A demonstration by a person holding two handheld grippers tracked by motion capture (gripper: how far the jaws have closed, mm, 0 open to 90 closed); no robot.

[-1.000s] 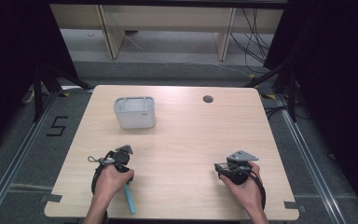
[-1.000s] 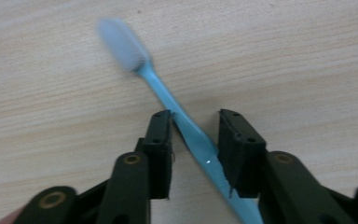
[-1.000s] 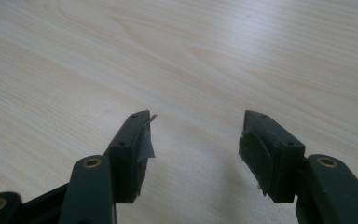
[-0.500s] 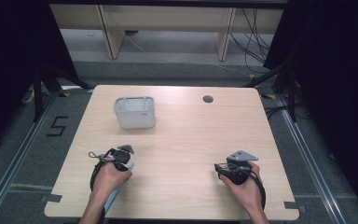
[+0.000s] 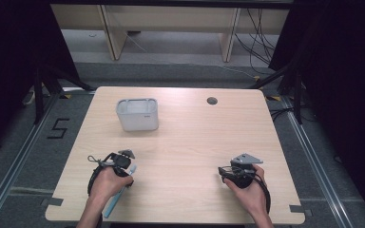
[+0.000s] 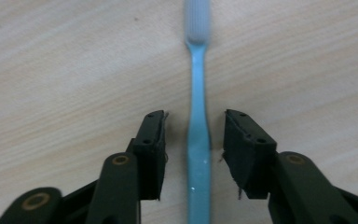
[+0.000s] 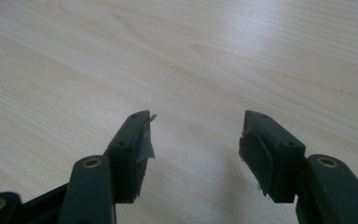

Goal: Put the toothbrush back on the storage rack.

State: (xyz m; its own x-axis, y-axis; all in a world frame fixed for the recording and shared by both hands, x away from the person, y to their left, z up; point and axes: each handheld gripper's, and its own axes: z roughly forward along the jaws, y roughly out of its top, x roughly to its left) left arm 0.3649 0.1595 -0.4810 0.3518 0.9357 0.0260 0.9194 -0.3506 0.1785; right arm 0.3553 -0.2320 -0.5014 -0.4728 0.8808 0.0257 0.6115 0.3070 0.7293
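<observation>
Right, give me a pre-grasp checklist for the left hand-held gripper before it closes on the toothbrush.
1. Left hand-held gripper open: ok.
2. Toothbrush handle lies between the jaws, roughly centred: ok.
3. Jaws touching the handle: not yet, gaps both sides: ok.
4. Jaw tips low enough to catch the handle: cannot tell.
5. Right hand-held gripper open, over bare table, out of the way: ok.
6. Grey container upright, far side of table: ok.
</observation>
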